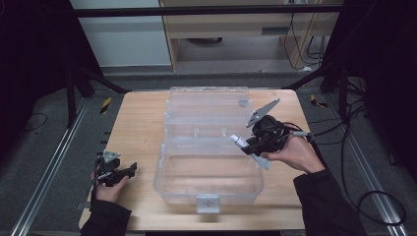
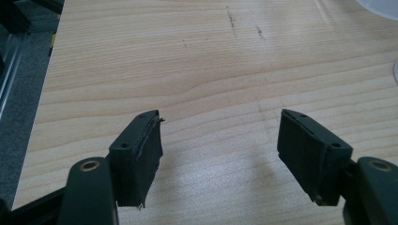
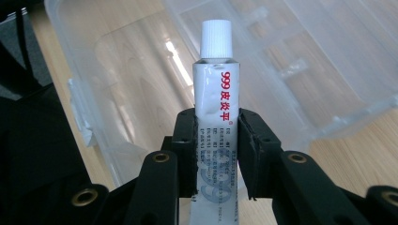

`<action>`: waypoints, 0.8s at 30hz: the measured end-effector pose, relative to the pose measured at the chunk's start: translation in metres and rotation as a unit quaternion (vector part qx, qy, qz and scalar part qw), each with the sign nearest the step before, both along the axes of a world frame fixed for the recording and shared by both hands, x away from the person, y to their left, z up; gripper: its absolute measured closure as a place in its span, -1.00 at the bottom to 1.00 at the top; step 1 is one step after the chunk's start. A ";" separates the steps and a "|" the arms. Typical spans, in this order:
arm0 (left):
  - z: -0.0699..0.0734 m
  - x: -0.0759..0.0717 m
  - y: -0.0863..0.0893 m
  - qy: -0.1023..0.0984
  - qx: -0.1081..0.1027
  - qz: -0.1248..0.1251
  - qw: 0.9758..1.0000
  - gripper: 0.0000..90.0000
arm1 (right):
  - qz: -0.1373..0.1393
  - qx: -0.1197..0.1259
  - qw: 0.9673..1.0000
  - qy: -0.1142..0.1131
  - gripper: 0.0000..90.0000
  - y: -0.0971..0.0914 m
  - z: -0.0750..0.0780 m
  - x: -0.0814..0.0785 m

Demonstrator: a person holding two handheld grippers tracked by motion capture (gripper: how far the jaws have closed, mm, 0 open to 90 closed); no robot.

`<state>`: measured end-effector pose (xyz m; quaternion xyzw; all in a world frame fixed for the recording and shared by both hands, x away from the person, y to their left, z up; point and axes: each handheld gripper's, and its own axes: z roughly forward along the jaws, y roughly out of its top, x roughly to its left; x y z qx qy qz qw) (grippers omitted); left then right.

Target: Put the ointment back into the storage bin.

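Note:
A clear plastic box (image 1: 209, 189) lies open in the middle of the wooden table (image 1: 142, 123), its lid (image 1: 206, 105) laid back on the far side. My right gripper (image 1: 250, 146) hovers over the box's right wall, shut on a white tube (image 1: 239, 141) with a white cap. In the right gripper view the tube (image 3: 216, 103) stands upright between the pads, red print on it, with the box (image 3: 122, 79) behind. My left gripper (image 1: 132, 169) rests low at the table's front left, open, and its fingers (image 2: 141, 152) hold nothing over bare wood.
The table's left edge (image 2: 44, 108) drops to a grey floor with metal rails (image 1: 54, 157). Cables (image 1: 359, 162) trail on the floor at the right. A dark frame bar (image 1: 206, 10) crosses the back. Bare wood lies left of the box.

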<state>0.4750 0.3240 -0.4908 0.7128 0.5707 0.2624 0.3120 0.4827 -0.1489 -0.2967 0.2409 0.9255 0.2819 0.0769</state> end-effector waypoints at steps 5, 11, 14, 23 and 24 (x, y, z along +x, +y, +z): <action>0.000 0.000 0.000 0.000 -0.001 0.000 1.000 -0.33 | 0.034 -0.002 0.999 0.002 0.55 0.013 -0.004 0.003; 0.000 0.000 0.000 0.001 -0.001 0.000 1.000 -0.32 | 0.076 -0.028 0.997 0.006 0.55 0.027 -0.016 0.004; 0.000 0.000 0.000 0.001 -0.001 0.000 1.000 -0.32 | 0.095 -0.044 0.994 0.015 0.55 0.035 -0.026 0.003; 0.000 0.000 0.000 0.001 -0.002 0.001 1.000 -0.32 | 0.134 -0.078 0.987 0.029 0.55 0.050 -0.043 0.001; 0.000 0.000 0.000 0.002 -0.002 0.001 1.000 -0.32 | 0.139 -0.082 0.986 0.029 0.55 0.051 -0.046 0.001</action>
